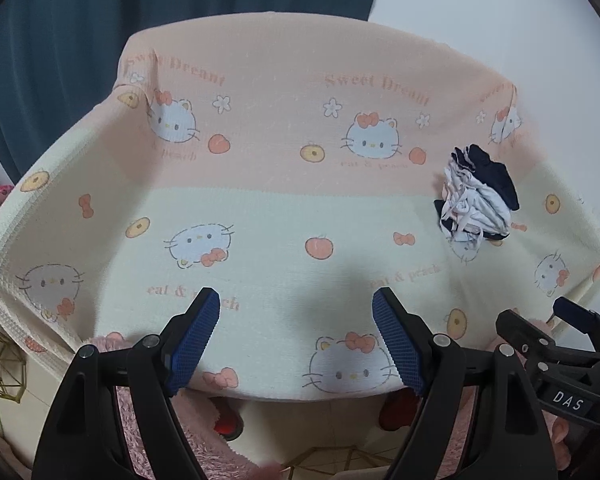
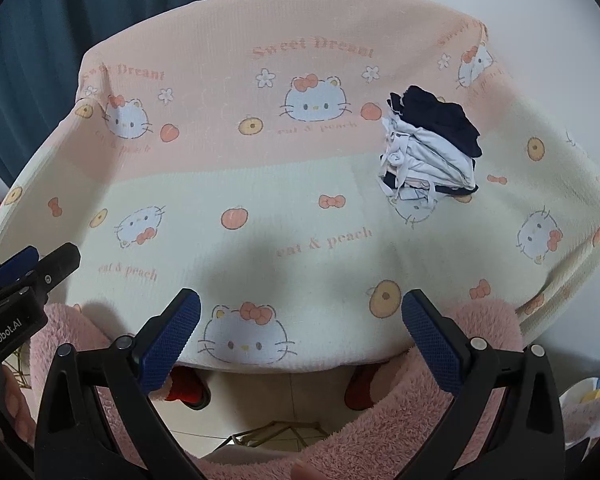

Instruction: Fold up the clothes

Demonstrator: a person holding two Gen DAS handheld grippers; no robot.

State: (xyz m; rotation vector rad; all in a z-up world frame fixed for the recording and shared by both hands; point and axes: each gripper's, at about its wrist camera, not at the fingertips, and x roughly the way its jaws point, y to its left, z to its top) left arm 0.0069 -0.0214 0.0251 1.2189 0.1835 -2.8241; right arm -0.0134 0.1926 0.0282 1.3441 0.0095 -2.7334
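A small stack of folded clothes [image 1: 476,196] [image 2: 432,144], navy and pale blue-white, lies on the right part of a table covered by a pink and cream cat-print cloth [image 1: 260,208] [image 2: 240,168]. My left gripper [image 1: 296,320] hovers open over the cloth's near edge, nothing between its blue pads. My right gripper [image 2: 300,320] is open too, above the same near edge, and empty. Each gripper shows at the side of the other's view: the right gripper [image 1: 556,320] and the left gripper [image 2: 40,258].
A dark teal curtain [image 1: 140,20] hangs behind the table, beside a white wall [image 1: 480,8]. Fluffy pink fabric [image 2: 380,420] of the person's clothing fills the foreground. Red slippers [image 2: 188,392] stand on the tiled floor below. A gold wire frame [image 1: 0,360] sits at left.
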